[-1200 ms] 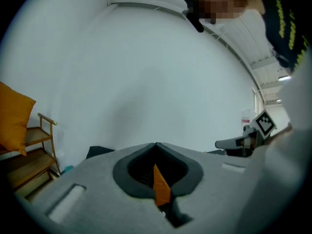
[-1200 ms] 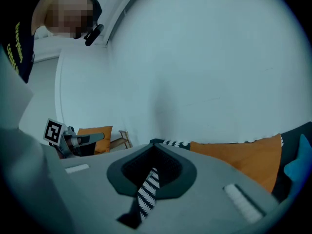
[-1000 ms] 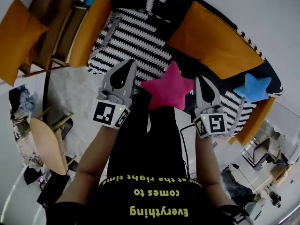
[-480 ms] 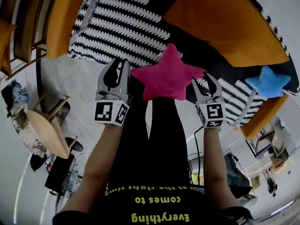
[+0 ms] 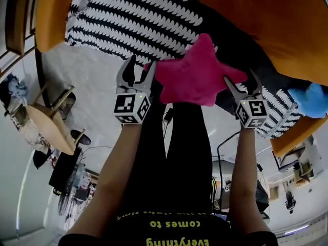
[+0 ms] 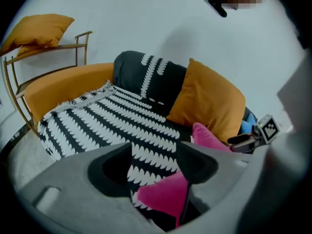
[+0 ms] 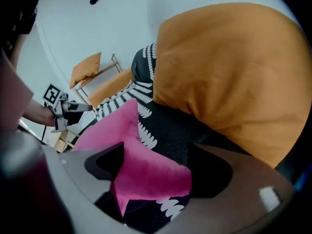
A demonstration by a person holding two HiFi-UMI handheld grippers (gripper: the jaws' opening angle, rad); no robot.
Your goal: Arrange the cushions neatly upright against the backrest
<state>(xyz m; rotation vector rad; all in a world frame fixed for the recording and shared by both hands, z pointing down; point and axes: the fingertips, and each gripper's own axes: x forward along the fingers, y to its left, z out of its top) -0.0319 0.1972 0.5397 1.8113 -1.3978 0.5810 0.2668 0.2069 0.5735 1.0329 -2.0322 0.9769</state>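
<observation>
Striped sofa (image 5: 138,14) — orange cushion (image 5: 277,19) at back | pink star cushion (image 5: 197,76) between claws | left claw (image 5: 142,64) opening, star tip inside | right claw (image 5: 240,78) opening, star tip inside

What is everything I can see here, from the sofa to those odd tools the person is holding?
Sofa: one, black-and-white patterned, orange arms, ahead.
Large orange cushion: one, orange, against the backrest.
Pink star cushion: one, pink, at the seat's front, between both grippers.
Blue star cushion: one, blue, seat's right end.
Small orange cushion: one, orange, on the wooden rack left of the sofa.
Wooden seat: one, pale, floor at left.
Left gripper, right gripper: two, grey, jaws opening, a pink star tip between each pair.
</observation>
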